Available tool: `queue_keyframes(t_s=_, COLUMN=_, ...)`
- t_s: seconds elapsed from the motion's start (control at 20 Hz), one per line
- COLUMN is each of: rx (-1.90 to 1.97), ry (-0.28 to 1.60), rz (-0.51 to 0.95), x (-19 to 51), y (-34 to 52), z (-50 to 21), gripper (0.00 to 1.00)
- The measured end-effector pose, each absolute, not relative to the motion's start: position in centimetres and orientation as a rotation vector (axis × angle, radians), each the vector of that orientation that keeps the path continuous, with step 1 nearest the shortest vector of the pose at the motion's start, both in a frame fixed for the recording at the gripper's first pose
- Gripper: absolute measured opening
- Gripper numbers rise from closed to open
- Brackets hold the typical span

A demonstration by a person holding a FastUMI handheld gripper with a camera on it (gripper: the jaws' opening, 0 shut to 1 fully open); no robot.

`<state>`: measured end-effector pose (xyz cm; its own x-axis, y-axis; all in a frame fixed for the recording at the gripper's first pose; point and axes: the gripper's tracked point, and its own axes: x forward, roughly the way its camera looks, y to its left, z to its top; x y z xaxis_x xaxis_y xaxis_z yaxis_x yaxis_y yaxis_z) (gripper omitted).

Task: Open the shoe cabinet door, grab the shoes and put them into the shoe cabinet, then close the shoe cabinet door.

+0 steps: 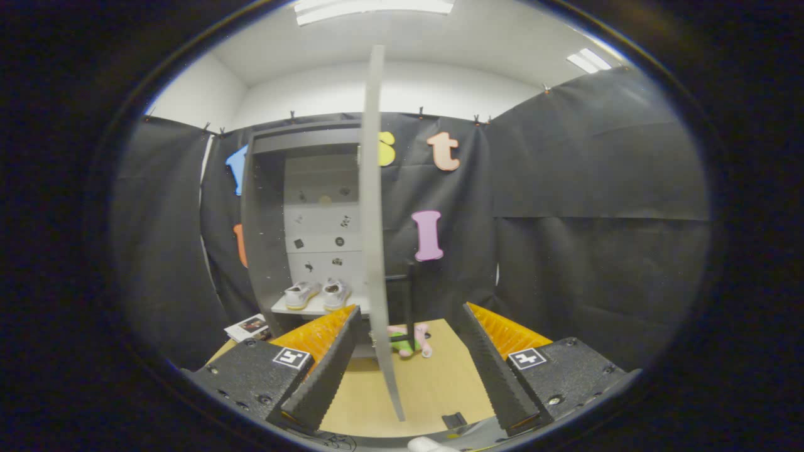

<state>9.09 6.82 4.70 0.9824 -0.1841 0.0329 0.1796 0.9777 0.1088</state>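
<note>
A grey shoe cabinet [267, 251] stands open beyond my fingers against the black wall. Two white shoes [317, 294] sit side by side on a white shelf inside it. The cabinet door [375, 251] is swung out towards me and I see it edge-on; its thin edge runs down between my two fingers. My gripper [408, 367] is open, with the left finger [326, 370] close beside the door's edge and the right finger [493, 370] well apart from it. Neither finger presses on the door.
A wooden table top [433, 389] lies under the fingers. A pink and green soft toy [411, 340] lies on it just past the door, beside a black upright post [409, 301]. A magazine [248, 326] lies left of the cabinet.
</note>
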Motion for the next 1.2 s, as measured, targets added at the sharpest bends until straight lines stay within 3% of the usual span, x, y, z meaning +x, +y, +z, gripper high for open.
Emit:
queue_keyframes(t_s=0.3, rx=0.109, ry=-0.012, rz=-0.174, x=11.5, y=0.3, z=3.9, gripper=0.99)
queue_keyframes(t_s=0.8, rx=0.071, ry=0.031, rz=0.081, x=19.4, y=1.6, z=3.2, gripper=0.99)
queue_keyframes(t_s=1.2, rx=0.047, ry=0.02, rz=0.214, x=20.8, y=3.6, z=3.6, gripper=0.98)
